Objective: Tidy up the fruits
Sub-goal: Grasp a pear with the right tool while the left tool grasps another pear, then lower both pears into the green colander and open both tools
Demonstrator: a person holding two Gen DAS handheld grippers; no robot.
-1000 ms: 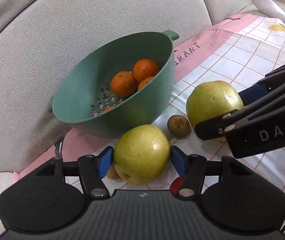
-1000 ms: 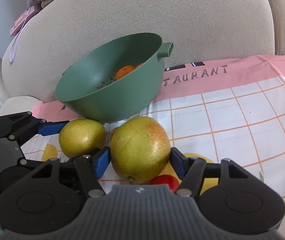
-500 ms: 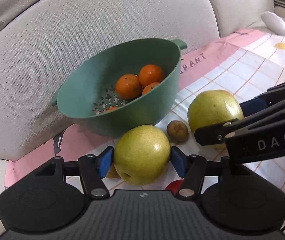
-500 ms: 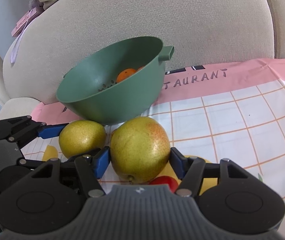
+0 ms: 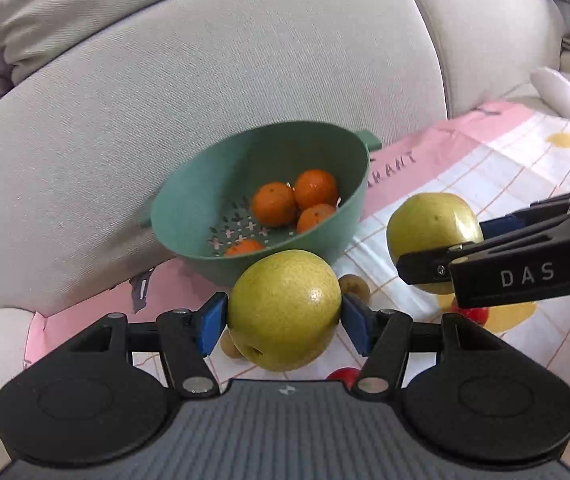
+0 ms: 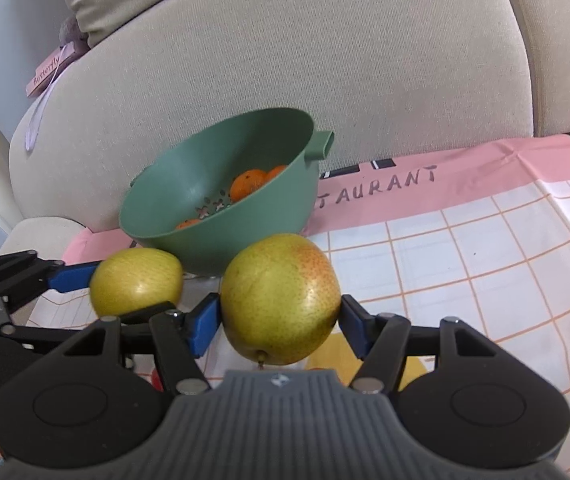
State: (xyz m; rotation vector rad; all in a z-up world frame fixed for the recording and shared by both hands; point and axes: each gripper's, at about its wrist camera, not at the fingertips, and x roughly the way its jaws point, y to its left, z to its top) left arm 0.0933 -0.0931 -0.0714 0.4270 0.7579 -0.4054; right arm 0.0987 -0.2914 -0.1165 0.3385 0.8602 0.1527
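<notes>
My left gripper (image 5: 283, 322) is shut on a green-yellow pear (image 5: 285, 310), held above the cloth in front of a green colander (image 5: 325, 248). Several oranges (image 5: 275, 204) lie inside the colander. My right gripper (image 6: 279, 320) is shut on a larger pear with a reddish blush (image 6: 281, 300). In the left wrist view that second pear (image 5: 433, 232) hangs at the right, between the right gripper's black fingers (image 5: 425, 268). In the right wrist view the left gripper's pear (image 6: 137, 280) shows at the left, just beside the colander (image 6: 221, 240).
A checked cloth with a pink border (image 6: 485, 248) covers the sofa seat. Beige sofa cushions (image 5: 205, 100) rise right behind the colander. A small brown fruit (image 5: 355, 286) and small red fruits (image 5: 471, 314) lie on the cloth under the grippers.
My left gripper has lifted with its pear and rolled a little; the colander now sits lower and farther off. The right gripper and its pear rose slightly too.
</notes>
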